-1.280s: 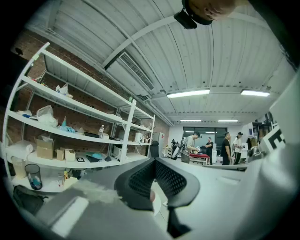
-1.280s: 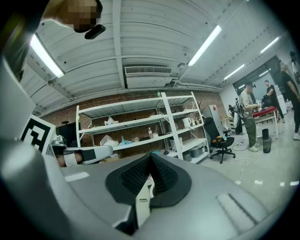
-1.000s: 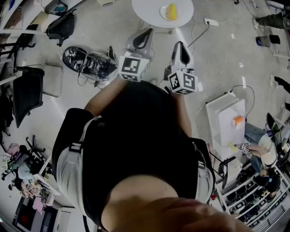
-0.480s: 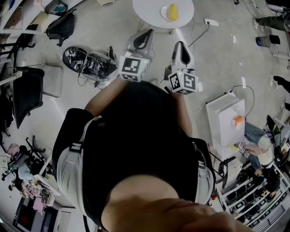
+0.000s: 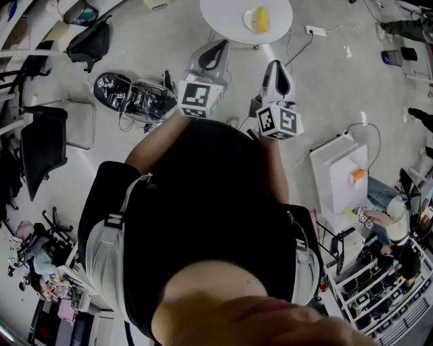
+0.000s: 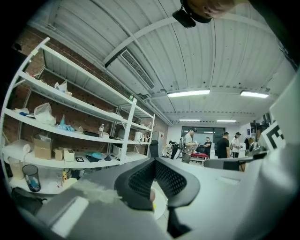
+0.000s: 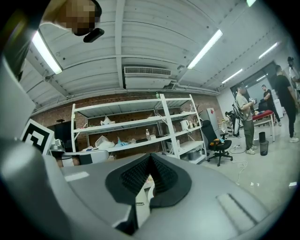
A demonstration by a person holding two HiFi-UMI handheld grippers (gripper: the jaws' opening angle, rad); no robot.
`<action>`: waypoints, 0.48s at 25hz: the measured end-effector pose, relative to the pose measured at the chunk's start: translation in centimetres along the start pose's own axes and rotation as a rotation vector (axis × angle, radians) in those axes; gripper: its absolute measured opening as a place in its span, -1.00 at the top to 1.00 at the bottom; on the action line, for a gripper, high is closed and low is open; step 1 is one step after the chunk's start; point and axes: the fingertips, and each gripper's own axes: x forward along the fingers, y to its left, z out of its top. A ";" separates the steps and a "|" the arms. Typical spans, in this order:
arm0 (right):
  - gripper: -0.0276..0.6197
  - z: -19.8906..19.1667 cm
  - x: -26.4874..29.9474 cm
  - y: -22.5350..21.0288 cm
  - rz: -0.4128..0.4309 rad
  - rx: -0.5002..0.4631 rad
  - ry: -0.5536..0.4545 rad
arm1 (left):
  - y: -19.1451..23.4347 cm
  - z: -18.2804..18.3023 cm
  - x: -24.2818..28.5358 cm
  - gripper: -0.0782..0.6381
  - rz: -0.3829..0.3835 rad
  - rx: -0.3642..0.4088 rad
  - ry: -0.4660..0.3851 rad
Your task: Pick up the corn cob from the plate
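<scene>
Carried both grippers a little nearer the round desk [image 5: 223,17] over the last second, going by the head view. No other change worth noting. Not there yet: well short of the desk, with bare floor in between. So, by judgement, only the approach under way, no reach begun, and the pick-up itself entirely ahead.

Holding the left gripper [image 5: 218,48] level, closed at the tips to judge from its own view, with nothing caught between. Same with the right gripper [image 5: 275,67]: shut tight and empty (will need opening before any grab).

Lying on the plate [image 5: 247,20], a little right of the desk's centre: the cob [image 5: 260,19], yellow, untouched, well apart from either gripper. Nothing else on that plate, and nothing else visible on the desk. Roughly in line with the right gripper from above, so probably a job for that one.

Down at the right, clear of the desk, a white box [image 5: 335,176] with a small orange thing [image 5: 356,177] on top; inside hidden.
</scene>
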 end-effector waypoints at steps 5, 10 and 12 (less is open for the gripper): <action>0.89 -0.6 1.3 1.1 -0.035 0.000 -0.001 | 1.8 0.0 0.2 0.76 -0.042 -0.009 0.010; 0.89 -1.3 2.5 1.7 -0.067 -0.001 0.006 | 3.4 -0.3 0.5 0.76 -0.067 -0.001 0.019; 0.89 -1.5 2.8 1.9 -0.074 0.002 0.011 | 3.9 -0.3 0.5 0.76 -0.069 -0.006 0.020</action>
